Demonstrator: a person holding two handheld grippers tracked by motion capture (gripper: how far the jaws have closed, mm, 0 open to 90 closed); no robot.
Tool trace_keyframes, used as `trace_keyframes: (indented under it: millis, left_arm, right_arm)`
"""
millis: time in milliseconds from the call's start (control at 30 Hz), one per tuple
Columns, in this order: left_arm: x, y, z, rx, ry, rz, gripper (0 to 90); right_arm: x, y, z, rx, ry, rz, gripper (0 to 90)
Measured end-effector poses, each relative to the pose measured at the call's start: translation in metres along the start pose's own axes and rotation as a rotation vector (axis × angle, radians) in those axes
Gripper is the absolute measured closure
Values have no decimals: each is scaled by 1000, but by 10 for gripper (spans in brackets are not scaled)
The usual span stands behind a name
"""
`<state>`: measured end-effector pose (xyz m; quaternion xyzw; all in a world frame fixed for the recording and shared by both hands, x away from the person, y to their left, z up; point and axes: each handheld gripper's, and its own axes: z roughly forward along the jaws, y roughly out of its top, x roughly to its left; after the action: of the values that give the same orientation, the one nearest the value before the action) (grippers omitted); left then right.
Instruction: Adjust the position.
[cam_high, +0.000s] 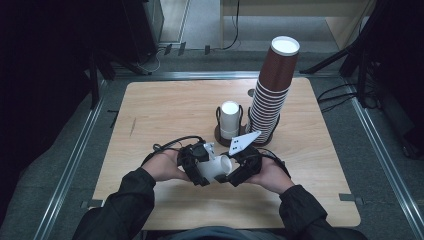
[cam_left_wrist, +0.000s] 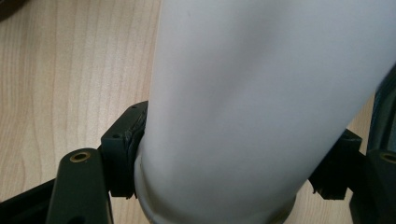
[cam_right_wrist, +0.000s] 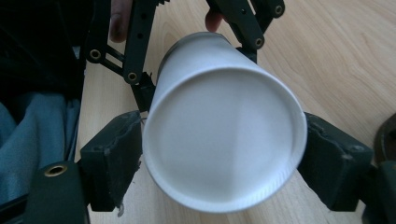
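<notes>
both grippers clamped one white paper cup (cam_high: 216, 168), l gripper (cam_high: 199, 165) near its rim, r gripper (cam_high: 239, 170) at its base, held sideways above the light wood table (cam_high: 150, 115). probably mid-separation; dropping it onto the white cup in the black wire holder (cam_high: 229, 120) was left.

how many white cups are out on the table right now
2. One white cup lies on its side, held between the left gripper and right gripper. The other stands bottom-up in the round holder. Either may have more nested inside.
</notes>
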<state>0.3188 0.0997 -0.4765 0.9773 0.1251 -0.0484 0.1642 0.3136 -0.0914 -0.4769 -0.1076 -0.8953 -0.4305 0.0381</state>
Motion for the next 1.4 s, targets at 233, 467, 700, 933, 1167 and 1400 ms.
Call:
trace_keyframes:
  millis: [233, 467, 700, 933, 1167, 1400]
  left_arm:
    - [-3, 1, 2, -12, -6, 6, 269]
    - [-5, 0, 0, -44, 24, 30, 241]
    - [-2, -4, -6, -104, 62, -13, 6]
    - [1, -14, -19, -211, 47, -39, 0]
    - [2, -22, -29, -337, 20, -65, 0]
    - [2, -24, -34, -454, -38, -86, 0]
  right_arm:
    - [1, 1, 1, 5, 19, -7, 342]
    - [3, 3, -2, 14, 16, -34, 350]
    - [-1, 1, -11, -15, -2, -39, 348]
    - [-4, -3, -18, -56, -6, -30, 345]
    - [-5, -6, -25, -100, -2, -18, 344]
    - [-5, -6, -33, -208, 39, -13, 343]
